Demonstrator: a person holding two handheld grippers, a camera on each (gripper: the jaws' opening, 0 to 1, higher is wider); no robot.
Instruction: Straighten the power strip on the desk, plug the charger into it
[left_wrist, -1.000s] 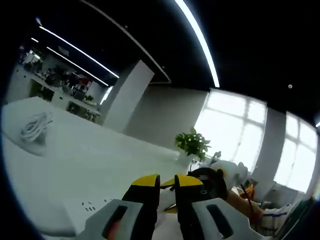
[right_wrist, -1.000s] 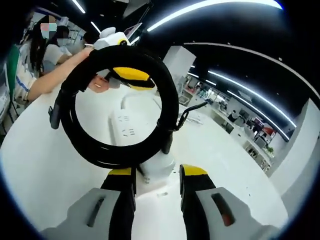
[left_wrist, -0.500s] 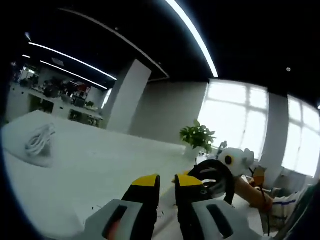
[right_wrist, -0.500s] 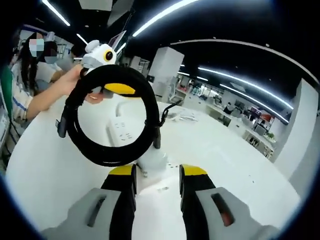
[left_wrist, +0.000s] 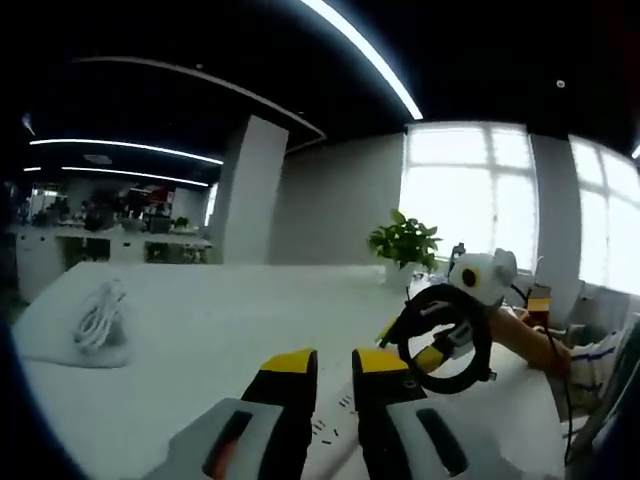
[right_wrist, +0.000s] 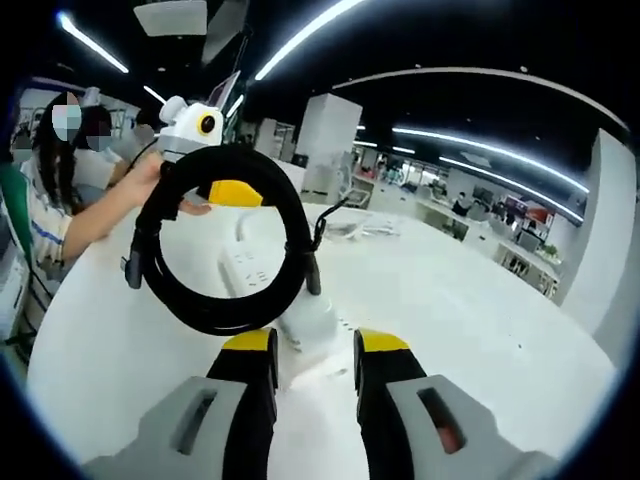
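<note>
My right gripper (right_wrist: 315, 345) is shut on the white charger brick (right_wrist: 318, 322). The charger's black coiled cable (right_wrist: 290, 215) stands up in a ring beyond it. Through that ring I see my left gripper (right_wrist: 232, 192) over the far end of the white power strip (right_wrist: 243, 265), which lies on the white desk (right_wrist: 470, 300). In the left gripper view my left gripper (left_wrist: 335, 362) is shut to a narrow slit, with the strip's socket holes (left_wrist: 335, 428) just below it. The right gripper (left_wrist: 410, 345) and the coil (left_wrist: 452, 386) hang at the right.
A bundle of white cable (left_wrist: 100, 320) lies on the desk at the left. A potted plant (left_wrist: 405, 245) stands at the far edge. More loose cable (right_wrist: 350, 228) lies beyond the strip. A person (right_wrist: 60, 200) sits at the desk's left side, arm reaching in.
Both views have tilted and swung. In the left gripper view the right gripper and coil have come further into sight. In the right gripper view the coil and left gripper look smaller.
</note>
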